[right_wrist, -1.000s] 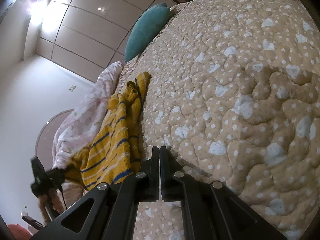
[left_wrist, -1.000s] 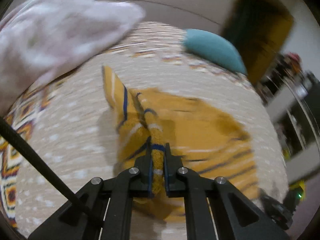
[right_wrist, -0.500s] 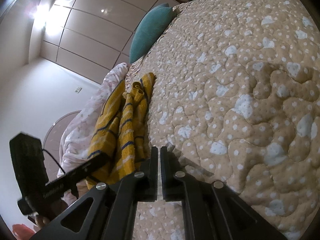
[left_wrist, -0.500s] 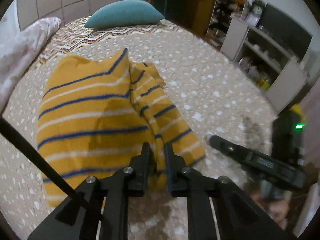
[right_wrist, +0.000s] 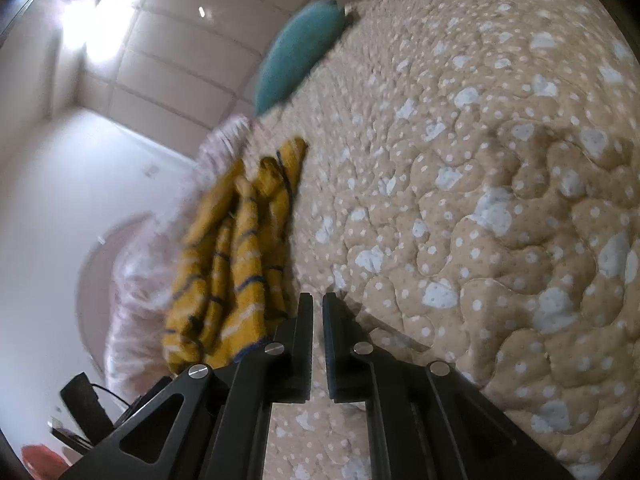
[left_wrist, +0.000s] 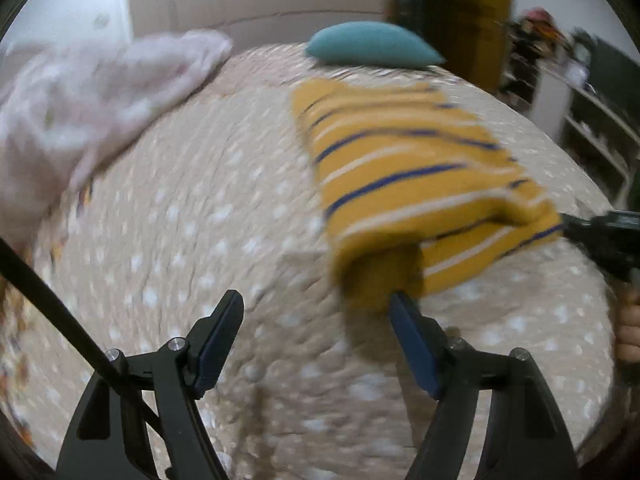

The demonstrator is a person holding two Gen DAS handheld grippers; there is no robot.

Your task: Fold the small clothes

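The yellow striped sweater (left_wrist: 404, 176) lies folded over on the quilted bed cover (left_wrist: 192, 240), on the near side of the teal pillow (left_wrist: 372, 46). The left gripper (left_wrist: 316, 312) is spread wide and holds nothing, its right finger just at the sweater's near edge, and the right gripper (right_wrist: 318, 308) is almost closed with only a thin gap, empty, beside the sweater. To fold well, I think each gripper should take one corner of the near edge and carry it evenly toward the pillow, so the stripes stay aligned.

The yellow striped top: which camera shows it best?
The left wrist view. There the yellow striped top lies broad on the bed, stripes facing the camera, though blurred. The right wrist view catches it only edge-on, bunched at the left.
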